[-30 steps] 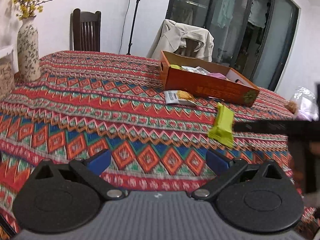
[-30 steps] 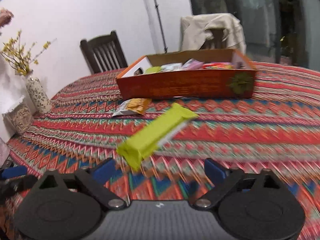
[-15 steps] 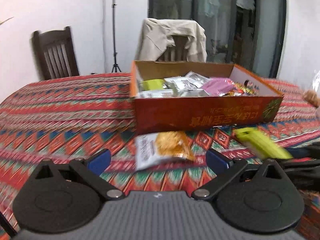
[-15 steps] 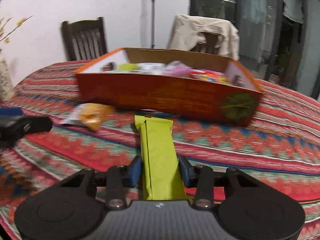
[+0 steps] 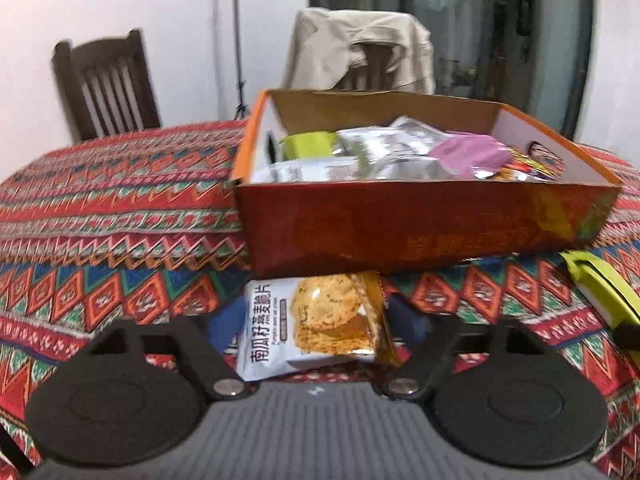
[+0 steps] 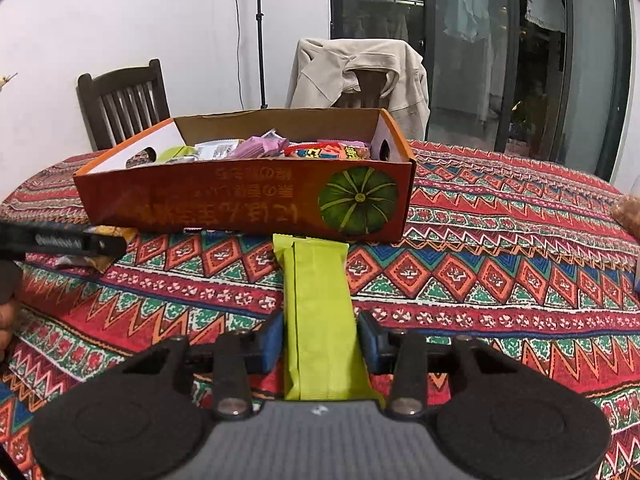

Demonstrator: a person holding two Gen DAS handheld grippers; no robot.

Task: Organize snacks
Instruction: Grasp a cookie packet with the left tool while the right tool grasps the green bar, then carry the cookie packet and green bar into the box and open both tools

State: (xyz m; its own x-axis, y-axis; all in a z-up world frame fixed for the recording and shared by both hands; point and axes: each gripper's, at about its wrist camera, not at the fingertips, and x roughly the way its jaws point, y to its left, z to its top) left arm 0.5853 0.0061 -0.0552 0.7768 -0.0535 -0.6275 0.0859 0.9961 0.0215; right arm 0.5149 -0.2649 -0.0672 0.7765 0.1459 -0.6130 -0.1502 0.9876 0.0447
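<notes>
An orange cardboard box (image 5: pixel 420 232) (image 6: pixel 240 200) holds several snack packs on the patterned tablecloth. My left gripper (image 5: pixel 316 324) has its jaws around a white-and-orange cracker packet (image 5: pixel 316 324) lying just in front of the box; they seem to touch its sides. My right gripper (image 6: pixel 320 340) is shut on a lime green snack bar (image 6: pixel 318 304), which points toward the box. The bar also shows at the right of the left wrist view (image 5: pixel 600 292). The left gripper and the packet show at the left of the right wrist view (image 6: pixel 64 242).
Two chairs stand behind the table: a dark wooden one (image 6: pixel 124 100) and one draped with a beige jacket (image 6: pixel 360 76). A bagged item (image 6: pixel 628 216) lies at the table's right edge. A glass door is at the back right.
My left gripper has moved in to the cracker packet and its jaws have narrowed around it. My right gripper has closed on the green bar and holds it before the box.
</notes>
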